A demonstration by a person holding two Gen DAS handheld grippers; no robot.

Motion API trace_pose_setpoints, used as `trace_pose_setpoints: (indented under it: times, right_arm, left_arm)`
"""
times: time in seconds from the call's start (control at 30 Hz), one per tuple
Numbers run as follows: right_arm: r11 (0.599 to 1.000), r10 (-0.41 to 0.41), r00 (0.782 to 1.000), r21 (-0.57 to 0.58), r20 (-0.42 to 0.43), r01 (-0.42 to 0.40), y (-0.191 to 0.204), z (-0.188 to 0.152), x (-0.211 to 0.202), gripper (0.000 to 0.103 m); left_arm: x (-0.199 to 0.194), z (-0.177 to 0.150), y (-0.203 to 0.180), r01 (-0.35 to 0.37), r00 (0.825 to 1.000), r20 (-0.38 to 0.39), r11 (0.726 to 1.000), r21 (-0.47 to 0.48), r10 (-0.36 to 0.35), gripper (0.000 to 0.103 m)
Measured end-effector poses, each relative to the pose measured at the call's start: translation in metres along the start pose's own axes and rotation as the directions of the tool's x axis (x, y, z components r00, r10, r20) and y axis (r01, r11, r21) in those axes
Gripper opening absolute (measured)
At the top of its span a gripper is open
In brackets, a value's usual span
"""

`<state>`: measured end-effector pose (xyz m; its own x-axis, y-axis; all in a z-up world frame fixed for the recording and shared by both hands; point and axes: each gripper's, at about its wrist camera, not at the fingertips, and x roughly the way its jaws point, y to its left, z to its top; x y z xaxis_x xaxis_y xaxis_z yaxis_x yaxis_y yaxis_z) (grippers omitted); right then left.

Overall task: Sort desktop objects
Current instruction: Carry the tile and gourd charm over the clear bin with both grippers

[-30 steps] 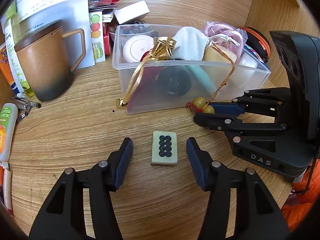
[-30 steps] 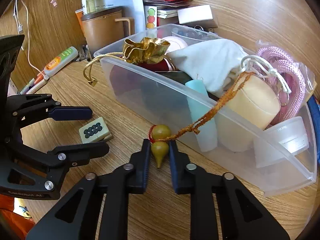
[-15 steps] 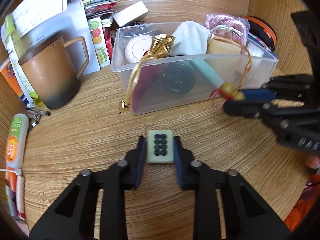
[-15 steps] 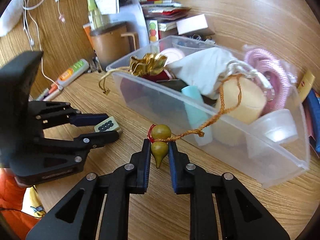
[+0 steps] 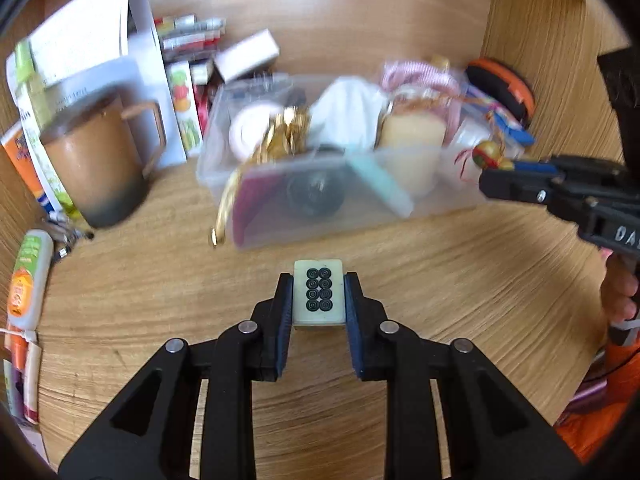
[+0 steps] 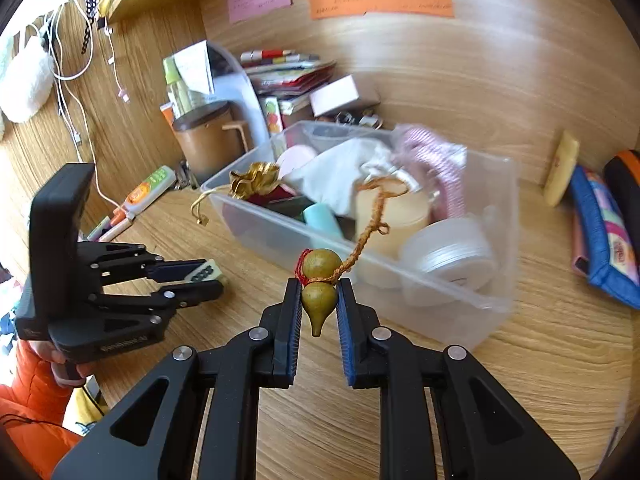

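on the wooden desk a clear plastic bin sits full. your left gripper has its jaws clamped on the mahjong tile before the bin; your right gripper pinches the gourd charm, its cord trailing into the bin.

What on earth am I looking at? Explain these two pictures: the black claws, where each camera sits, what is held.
No robot: a person holds two black hand-held grippers, each with a camera looking along its jaws. The left gripper is shut on a cream mahjong tile with black circles. The right gripper is shut on a small olive wooden gourd charm whose orange cord runs into the clear plastic box of odds and ends. Both views show the wooden desk, and a brown mug beside the box.
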<state>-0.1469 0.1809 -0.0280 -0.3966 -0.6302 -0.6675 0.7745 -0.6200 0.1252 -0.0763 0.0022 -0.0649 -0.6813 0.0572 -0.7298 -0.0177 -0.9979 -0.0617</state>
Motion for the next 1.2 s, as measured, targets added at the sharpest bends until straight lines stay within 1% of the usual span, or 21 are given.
trace_pose_setpoints:
  times: [0.23,0.43,0.8,1.2]
  right_arm:
    - [0.999,-0.036,0.998,-0.006,0.047,0.036,-0.013,0.01,-0.017,0.015]
    - [0.997,-0.075,0.996,-0.003,0.058,0.075,-0.028,0.021,-0.017,0.015]
    - [0.993,-0.119,0.992,-0.022,0.043,0.12,-0.052,0.036,-0.004,0.015]
    - [0.99,-0.137,0.991,-0.035,0.006,0.137,-0.068,0.046,0.014,0.015]
  left_arm:
    - [-0.026,0.029,-0.008,0.036,0.995,0.097,0.999,0.017,-0.038,0.024]
    - [-0.024,0.05,-0.014,0.055,0.991,0.121,0.998,0.029,-0.058,0.024]
    - [0.001,0.073,-0.017,0.087,0.99,0.106,0.996,0.028,-0.089,0.024]
    - [0.031,0.085,-0.022,0.103,0.994,0.044,0.994,0.039,-0.104,0.024]
